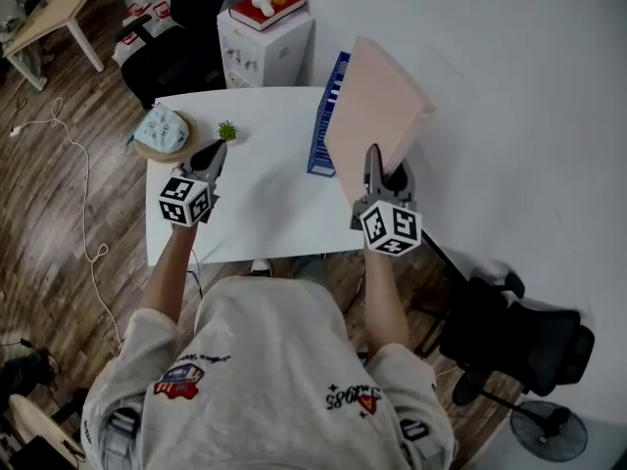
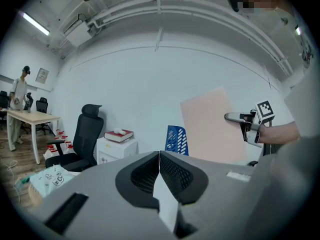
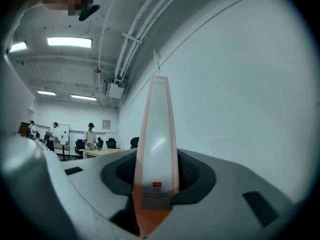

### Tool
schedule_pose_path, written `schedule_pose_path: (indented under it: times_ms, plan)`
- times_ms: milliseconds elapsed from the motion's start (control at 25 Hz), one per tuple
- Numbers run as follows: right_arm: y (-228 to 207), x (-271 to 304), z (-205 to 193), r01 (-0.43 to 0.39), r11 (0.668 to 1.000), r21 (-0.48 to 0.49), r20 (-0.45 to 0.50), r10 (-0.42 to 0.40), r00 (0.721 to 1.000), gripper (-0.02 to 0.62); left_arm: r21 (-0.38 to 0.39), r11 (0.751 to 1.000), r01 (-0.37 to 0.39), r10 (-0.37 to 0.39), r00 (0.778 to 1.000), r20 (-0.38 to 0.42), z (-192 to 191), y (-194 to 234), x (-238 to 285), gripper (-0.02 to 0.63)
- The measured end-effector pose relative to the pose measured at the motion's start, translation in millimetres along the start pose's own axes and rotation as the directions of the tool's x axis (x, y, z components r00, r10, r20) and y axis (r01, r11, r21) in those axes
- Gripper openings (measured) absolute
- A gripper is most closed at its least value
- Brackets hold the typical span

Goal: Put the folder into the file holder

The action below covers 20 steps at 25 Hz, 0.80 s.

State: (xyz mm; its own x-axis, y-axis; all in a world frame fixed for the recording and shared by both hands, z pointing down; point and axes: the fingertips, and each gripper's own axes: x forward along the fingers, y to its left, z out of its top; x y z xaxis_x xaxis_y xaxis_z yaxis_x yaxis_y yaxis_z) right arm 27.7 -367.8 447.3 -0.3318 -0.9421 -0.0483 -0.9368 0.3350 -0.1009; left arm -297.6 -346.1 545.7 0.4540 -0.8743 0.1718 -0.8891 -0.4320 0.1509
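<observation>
Pink folder (image 1: 377, 106) is up in the air, not yet in the file holder (image 1: 326, 116). You have it by its lower end in the right tongs (image 1: 387, 169), and it rises over the far right corner of the bench (image 1: 265, 204), leaning away from you.

From the head view it sits just right of the blue file holder and overlaps it. The left gripper view puts it beside and mostly above the holder. Whether the two touch, I can't tell.

The right gripper view looks straight at the folder's spine, label low down. The tongs are partly open and clamped on that thickness, one side on each cover. Gripping low leaves most of the sheet free, which I judge suits tipping or lowering it into a slot. The slots are not visible from here, so which one you aim for is unclear.

The holder stands upright near the bench's far right edge, its long side toward you.

Right forearm is stretched forward and the tongs point about level. Left forearm reaches over the near left of the bench. The left tongs (image 1: 211, 155) are closed tip to tip, with nothing in them, and are well apart from the folder.

Beyond the left tongs sit a small plant (image 1: 227, 130) and a pale blue pouch (image 1: 162, 128).
</observation>
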Motion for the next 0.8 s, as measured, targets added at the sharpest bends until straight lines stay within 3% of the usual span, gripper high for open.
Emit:
schedule_pose_path:
  times_ms: [800]
  plan:
    - [-7,58,-30,0.033,0.997,-0.067,-0.048,-0.037,0.998,0.164,-0.034,0.998,-0.056,0.056,0.998,0.000,-5,31,-12,0.006]
